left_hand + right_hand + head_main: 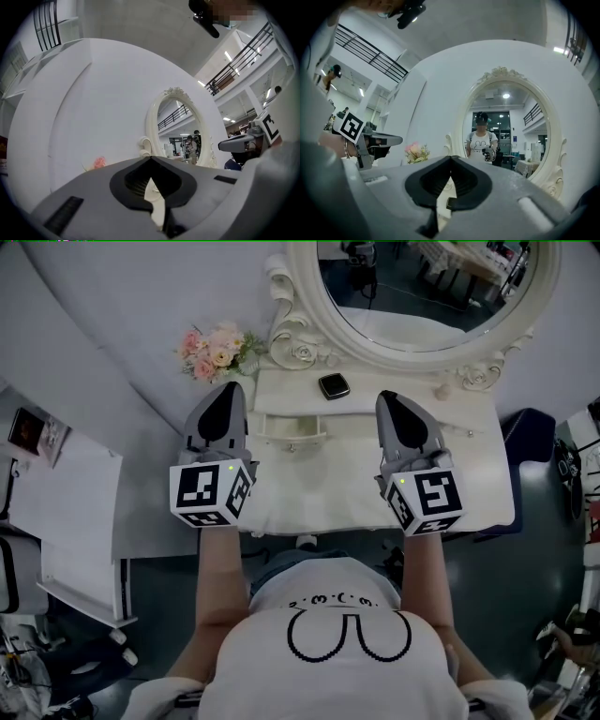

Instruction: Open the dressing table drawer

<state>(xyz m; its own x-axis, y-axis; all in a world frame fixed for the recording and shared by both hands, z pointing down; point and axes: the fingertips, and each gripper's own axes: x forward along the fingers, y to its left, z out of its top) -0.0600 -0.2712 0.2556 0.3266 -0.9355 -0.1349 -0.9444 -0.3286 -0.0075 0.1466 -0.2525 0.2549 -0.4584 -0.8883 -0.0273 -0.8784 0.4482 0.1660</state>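
Approach step: my left gripper and right gripper are both pressed together, empty. Next I spread one and pinch the drawer handle, at the left's 3 o'clock.

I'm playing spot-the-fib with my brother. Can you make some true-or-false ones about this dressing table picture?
1. Pink flowers sit to the left of the mirror. True.
2. The left gripper is holding the flowers. False: its jaws are shut on nothing.
3. A small dark object lies on the dressing table below the mirror. True.
4. The right gripper has its jaws wide open. False: they are shut, tips together, with nothing between them.
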